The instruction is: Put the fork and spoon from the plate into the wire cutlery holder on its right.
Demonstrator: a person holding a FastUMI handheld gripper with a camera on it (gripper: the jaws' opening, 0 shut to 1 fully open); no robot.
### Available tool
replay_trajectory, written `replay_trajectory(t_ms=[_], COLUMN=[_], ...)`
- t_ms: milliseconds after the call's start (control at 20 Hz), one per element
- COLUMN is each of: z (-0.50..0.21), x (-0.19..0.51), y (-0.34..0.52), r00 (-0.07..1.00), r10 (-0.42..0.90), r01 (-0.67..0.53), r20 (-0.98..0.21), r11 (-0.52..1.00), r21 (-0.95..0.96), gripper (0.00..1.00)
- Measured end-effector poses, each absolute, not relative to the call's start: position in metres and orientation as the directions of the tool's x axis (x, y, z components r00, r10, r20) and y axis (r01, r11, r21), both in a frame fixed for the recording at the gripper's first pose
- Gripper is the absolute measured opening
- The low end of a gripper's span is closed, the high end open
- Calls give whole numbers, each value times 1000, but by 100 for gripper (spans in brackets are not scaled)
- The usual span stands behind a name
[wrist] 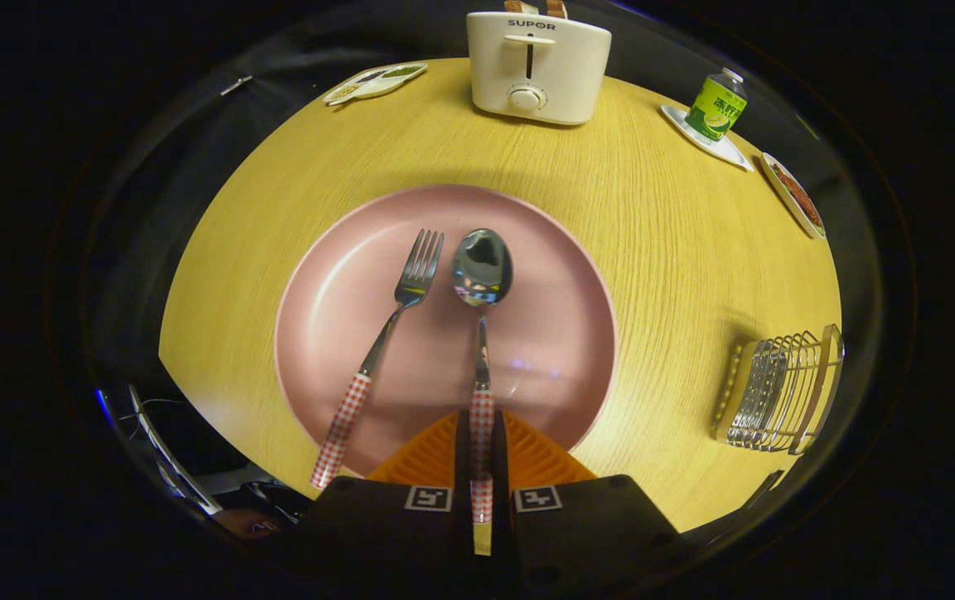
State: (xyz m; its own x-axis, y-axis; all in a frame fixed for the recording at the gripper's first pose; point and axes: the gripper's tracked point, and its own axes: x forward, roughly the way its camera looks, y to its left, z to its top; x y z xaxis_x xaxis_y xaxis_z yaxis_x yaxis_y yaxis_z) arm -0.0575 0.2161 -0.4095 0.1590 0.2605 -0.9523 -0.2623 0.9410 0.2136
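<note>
The surface [661, 275] under my hand-held gripper is a round top of light wood grain. On it, just ahead of me, sits the pink plate [344, 308], the biggest thing there. At the far edge, beyond the plate, stands a white toaster [537, 71] with bread in its slots. To the right of the plate, well apart from it and near the surface's right edge, lies the wire holder [782, 387], with nothing in it that I can see. Far right at the back a green bottle [716, 105] stands on a small white tray [727, 150], with a dish [794, 200] of something red just beside that. Far left at the back is another small dish [373, 82] with food in it.

The fork [377, 350] lies on the plate left of the spoon [482, 275], tines pointing away from me, its checked handle running out over the plate's near rim. The spoon lies parallel, bowl away from me, its checked handle coming straight back into my hand-held gripper [482, 467]. My two fingers are drawn close together with that handle between them, pressing on it from both sides; the handle's end sticks out behind them towards me. The fork sits left of my fingers, apart from them.
</note>
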Motion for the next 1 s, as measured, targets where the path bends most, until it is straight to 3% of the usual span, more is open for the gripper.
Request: replay_trajectory(t_ms=[500,800,1000], z=[-312,-275,-271], x=[-44,-51,-67], y=[175,89,34], r00=[283,267,182], r10=[431,376,323], r01=[-296,-353,-348], r20=[-857,-887,-929], r11=[889,895,904], r21=[350,273,247], gripper=[12,12,12])
